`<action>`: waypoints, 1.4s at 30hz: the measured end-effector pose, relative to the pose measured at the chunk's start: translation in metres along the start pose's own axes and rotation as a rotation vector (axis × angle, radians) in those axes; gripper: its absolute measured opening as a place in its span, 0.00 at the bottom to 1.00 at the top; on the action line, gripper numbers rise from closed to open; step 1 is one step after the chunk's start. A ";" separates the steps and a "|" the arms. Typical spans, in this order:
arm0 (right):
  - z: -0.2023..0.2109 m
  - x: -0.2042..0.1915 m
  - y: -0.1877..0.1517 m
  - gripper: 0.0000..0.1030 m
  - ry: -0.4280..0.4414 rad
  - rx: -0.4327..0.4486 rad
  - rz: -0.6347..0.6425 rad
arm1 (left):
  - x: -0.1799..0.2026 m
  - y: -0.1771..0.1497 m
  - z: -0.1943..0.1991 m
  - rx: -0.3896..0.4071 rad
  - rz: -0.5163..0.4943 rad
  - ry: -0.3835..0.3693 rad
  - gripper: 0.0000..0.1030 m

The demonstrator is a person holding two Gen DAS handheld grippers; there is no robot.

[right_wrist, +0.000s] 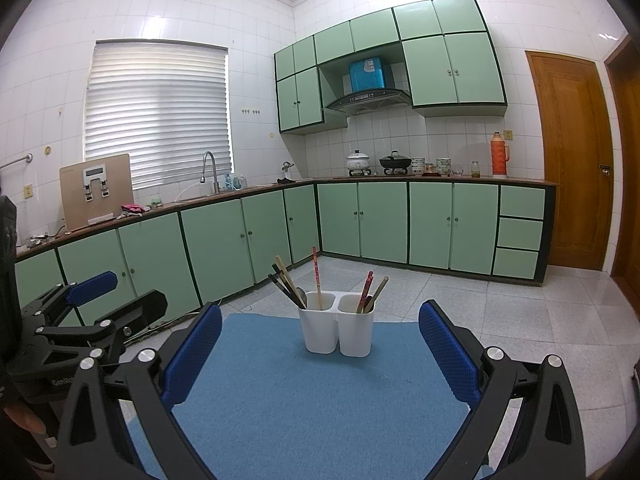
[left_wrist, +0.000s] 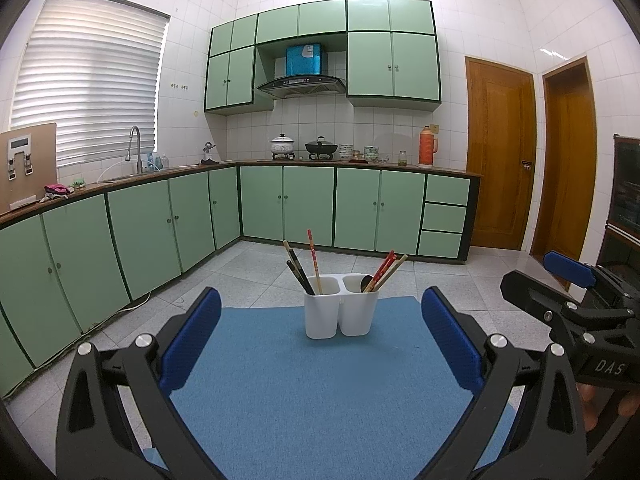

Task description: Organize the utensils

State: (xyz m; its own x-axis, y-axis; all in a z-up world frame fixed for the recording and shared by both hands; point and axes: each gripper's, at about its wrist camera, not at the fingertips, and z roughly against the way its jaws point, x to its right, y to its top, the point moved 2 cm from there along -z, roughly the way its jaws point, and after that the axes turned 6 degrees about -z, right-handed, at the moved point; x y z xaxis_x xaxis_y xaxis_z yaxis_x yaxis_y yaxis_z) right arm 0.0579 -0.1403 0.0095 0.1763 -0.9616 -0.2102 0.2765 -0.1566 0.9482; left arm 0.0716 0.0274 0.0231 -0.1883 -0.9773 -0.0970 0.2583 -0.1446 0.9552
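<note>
1. Your left gripper (left_wrist: 321, 340) hangs with its blue-padded jaws spread wide, holding nothing.
2. Your right gripper (right_wrist: 320, 354) is equally wide open and empty.
3. The white plastic two-compartment utensil holder (left_wrist: 341, 312) stands upright near the far edge of the blue felt mat (left_wrist: 320, 392).
4. Dark and red chopsticks (left_wrist: 314, 260) lean in its left compartment; red and wooden chopsticks (left_wrist: 386, 270) lean in the right.
</note>
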 end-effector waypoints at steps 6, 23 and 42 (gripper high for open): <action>0.000 0.000 0.000 0.94 0.000 -0.001 0.000 | -0.001 0.000 0.000 -0.001 -0.001 0.001 0.94; -0.001 -0.002 -0.001 0.94 0.001 -0.001 0.000 | -0.001 0.000 0.000 -0.001 -0.001 0.003 0.94; -0.001 -0.002 -0.001 0.94 0.001 -0.001 0.001 | -0.005 -0.003 0.001 0.000 0.009 0.009 0.94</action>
State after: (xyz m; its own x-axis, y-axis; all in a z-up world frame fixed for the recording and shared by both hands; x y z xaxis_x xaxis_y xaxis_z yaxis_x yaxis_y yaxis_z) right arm 0.0580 -0.1384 0.0090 0.1775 -0.9615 -0.2097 0.2773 -0.1555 0.9481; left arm 0.0711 0.0325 0.0210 -0.1771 -0.9800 -0.0910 0.2601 -0.1358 0.9560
